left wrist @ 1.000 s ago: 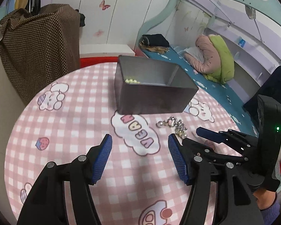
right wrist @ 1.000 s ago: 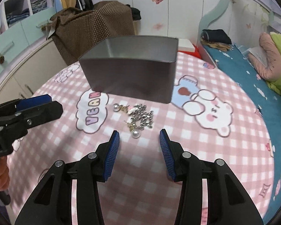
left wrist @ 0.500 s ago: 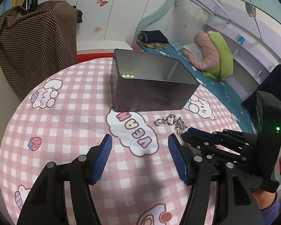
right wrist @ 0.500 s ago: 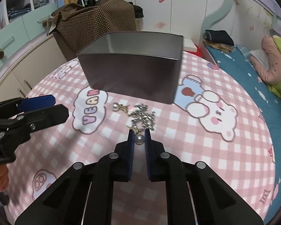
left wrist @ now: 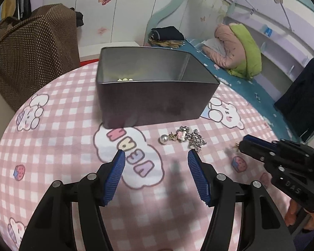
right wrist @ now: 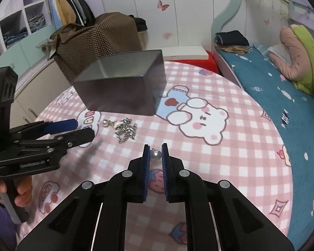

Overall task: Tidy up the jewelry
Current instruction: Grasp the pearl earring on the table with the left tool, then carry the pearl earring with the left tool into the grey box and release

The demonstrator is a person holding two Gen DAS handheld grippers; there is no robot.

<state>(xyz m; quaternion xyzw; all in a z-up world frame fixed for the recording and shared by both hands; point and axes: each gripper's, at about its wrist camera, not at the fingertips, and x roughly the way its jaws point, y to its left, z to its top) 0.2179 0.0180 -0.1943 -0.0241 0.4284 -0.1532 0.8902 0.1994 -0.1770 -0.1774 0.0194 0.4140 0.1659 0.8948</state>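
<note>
A grey metal tin (left wrist: pixel 155 102) stands open on the pink checked tablecloth (left wrist: pixel 52 146), with small pale beads inside. In front of it lies a heap of jewelry (left wrist: pixel 186 138): a pearl earring and silver chains, also in the right wrist view (right wrist: pixel 123 129). My right gripper (right wrist: pixel 156 154) is shut on a pearl earring (right wrist: pixel 156 154), lifted above the cloth. It shows at the right of the left wrist view (left wrist: pixel 243 144). My left gripper (left wrist: pixel 156 163) is open and empty, just short of the heap.
The tin also shows in the right wrist view (right wrist: pixel 125 87). A brown dotted bag (left wrist: pixel 31 48) stands beyond the table's far left edge. A bed with blue sheet (right wrist: pixel 272 77) runs along the right. White cabinets (right wrist: pixel 16 25) are at the far left.
My right gripper has closed on a pearl earring, lifted it off the heap and drawn back to the right. My left gripper stays open and has moved closer to the tin.
</note>
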